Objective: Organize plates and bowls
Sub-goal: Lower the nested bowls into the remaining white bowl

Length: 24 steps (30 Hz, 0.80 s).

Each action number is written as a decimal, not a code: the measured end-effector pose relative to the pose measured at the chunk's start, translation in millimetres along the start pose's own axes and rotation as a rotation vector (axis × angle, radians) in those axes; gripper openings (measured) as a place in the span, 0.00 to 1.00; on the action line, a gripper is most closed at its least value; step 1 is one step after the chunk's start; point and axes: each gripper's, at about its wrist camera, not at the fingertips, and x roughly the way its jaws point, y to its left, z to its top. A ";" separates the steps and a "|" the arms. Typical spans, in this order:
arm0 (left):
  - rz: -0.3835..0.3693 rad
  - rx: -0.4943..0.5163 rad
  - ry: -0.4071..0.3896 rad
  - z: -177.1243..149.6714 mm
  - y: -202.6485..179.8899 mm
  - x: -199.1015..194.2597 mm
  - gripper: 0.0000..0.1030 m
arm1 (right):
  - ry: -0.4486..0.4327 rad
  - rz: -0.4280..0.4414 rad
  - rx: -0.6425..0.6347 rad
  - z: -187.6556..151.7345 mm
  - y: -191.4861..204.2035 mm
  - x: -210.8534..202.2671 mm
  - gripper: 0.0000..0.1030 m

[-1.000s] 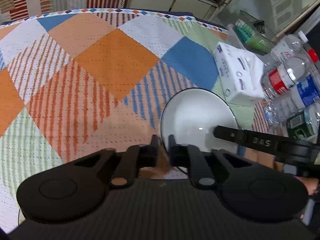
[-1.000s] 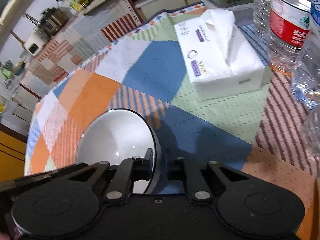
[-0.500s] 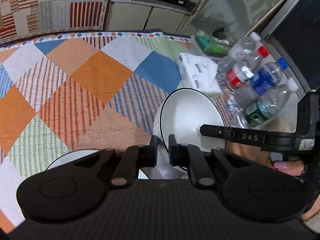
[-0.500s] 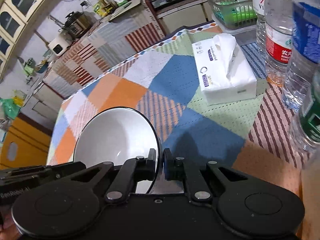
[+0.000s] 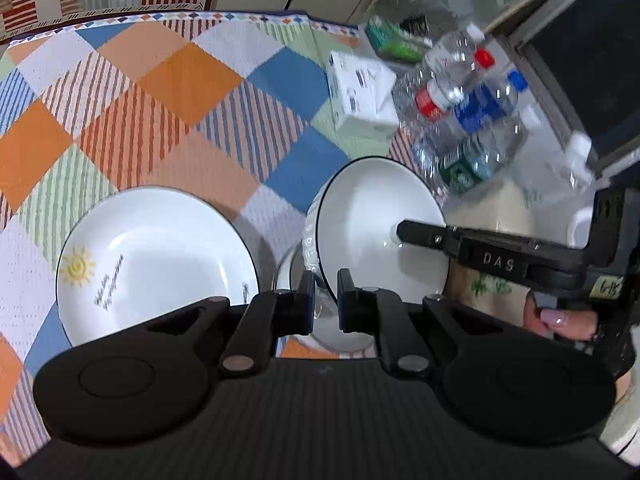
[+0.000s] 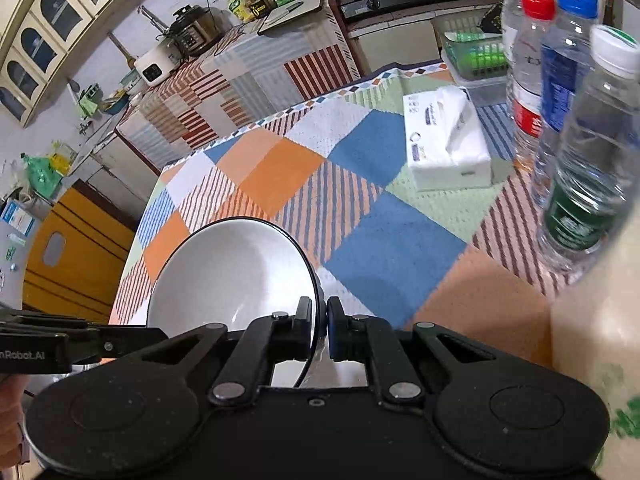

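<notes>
A white bowl with a dark rim (image 5: 372,220) is held in the air above the checked tablecloth by both grippers, tilted. My left gripper (image 5: 322,298) is shut on its near rim. My right gripper (image 6: 319,326) is shut on the opposite rim; the bowl (image 6: 232,272) fills its lower left view. The right gripper also shows in the left wrist view (image 5: 500,256) reaching in from the right. A white plate with a yellow sun drawing (image 5: 152,264) lies flat on the cloth to the left of the bowl.
A white tissue box (image 5: 360,96) (image 6: 448,140) stands beyond the bowl. Several water bottles (image 5: 464,112) (image 6: 580,152) stand at the right. A green basket (image 6: 476,56) sits at the table's far edge. Kitchen counters lie behind the table.
Both grippers have lifted the bowl and pulled it back toward me. The sun plate has come into the left wrist view.
</notes>
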 end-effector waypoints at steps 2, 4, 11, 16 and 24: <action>0.020 -0.001 0.024 -6.5 -4.4 5.9 0.09 | 0.002 -0.007 -0.012 -6.7 -0.7 -2.6 0.11; 0.039 -0.004 0.045 -12.9 -8.3 13.3 0.09 | 0.006 -0.018 -0.022 -13.5 -2.1 -2.5 0.11; 0.101 0.116 0.036 -29.0 -24.7 27.9 0.10 | 0.018 -0.061 -0.054 -30.1 -8.1 9.7 0.11; 0.141 0.117 0.067 -29.5 -24.6 40.1 0.10 | 0.028 -0.087 -0.114 -35.5 -5.6 18.9 0.11; 0.246 0.135 0.105 -26.9 -30.3 57.0 0.10 | 0.018 -0.170 -0.287 -45.6 11.7 35.8 0.11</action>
